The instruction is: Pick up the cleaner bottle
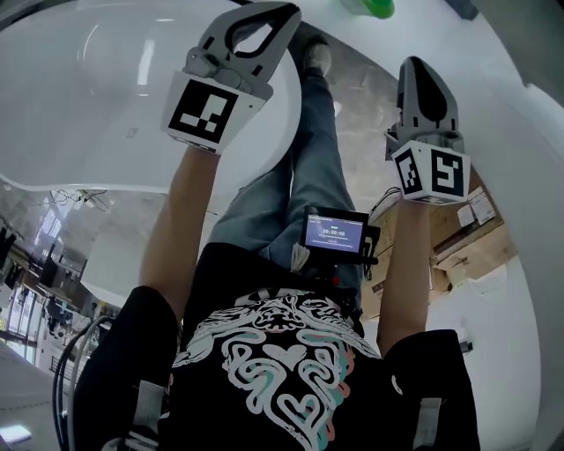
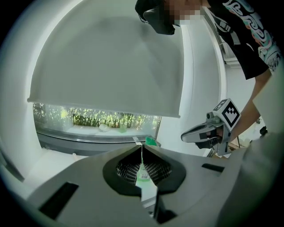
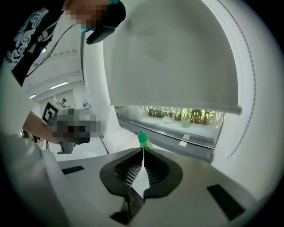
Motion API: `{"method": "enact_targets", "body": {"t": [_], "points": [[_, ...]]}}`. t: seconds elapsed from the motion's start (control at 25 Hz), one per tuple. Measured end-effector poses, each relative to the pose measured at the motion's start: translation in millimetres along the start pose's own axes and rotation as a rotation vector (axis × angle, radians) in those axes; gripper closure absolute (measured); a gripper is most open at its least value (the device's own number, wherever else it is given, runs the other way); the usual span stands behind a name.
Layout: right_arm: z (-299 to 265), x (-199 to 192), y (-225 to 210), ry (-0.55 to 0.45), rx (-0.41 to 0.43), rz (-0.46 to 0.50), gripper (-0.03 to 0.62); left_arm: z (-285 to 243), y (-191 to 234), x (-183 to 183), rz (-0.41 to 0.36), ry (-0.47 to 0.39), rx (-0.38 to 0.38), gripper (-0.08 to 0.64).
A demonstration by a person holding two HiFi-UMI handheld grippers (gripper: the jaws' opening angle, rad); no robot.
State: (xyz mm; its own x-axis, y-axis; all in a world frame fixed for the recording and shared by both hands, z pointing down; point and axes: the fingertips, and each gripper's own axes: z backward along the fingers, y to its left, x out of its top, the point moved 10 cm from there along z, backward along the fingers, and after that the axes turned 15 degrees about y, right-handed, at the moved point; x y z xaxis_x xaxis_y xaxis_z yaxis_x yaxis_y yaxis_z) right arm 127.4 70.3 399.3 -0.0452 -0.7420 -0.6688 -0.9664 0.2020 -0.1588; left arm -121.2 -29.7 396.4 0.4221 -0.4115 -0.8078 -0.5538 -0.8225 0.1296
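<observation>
Two grippers, upper half of head view: left gripper (image 1: 269, 18), right gripper (image 1: 421, 75). Jaws of both closed, empty (green cleaner bottle (image 3: 143, 139) ahead of tips, untouched).

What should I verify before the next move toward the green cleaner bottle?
1. cleaner bottle visible ahead of both grippers: ok.
2. left gripper jaws apart for a grasp: not ok, they are together, nothing held.
3. right gripper jaws apart: not ok, together, empty.
4. Bottle standing upright: cannot tell, the jaws hide most of it.
5. The two grippers apart from each other: ok.
</observation>
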Motion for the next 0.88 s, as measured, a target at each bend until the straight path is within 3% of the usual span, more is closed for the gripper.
{"method": "enact_targets", "body": {"t": [0.32, 0.64, 0.88], "points": [[-21, -6, -13, -0.018, -0.031, 0.01, 0.563, -24, 1, -10, -0.046, 0.017, -0.017, 0.54], [-33, -8, -28, -0.053, -0.081, 0.016, 0.563, -51, 3, -9, -0.144, 0.076, -0.025, 0.54], [-53, -18, -36, -0.036, -0.07, 0.031, 0.562, -78, 4, -16, -0.168, 0.105, -0.041, 0.54]]}}
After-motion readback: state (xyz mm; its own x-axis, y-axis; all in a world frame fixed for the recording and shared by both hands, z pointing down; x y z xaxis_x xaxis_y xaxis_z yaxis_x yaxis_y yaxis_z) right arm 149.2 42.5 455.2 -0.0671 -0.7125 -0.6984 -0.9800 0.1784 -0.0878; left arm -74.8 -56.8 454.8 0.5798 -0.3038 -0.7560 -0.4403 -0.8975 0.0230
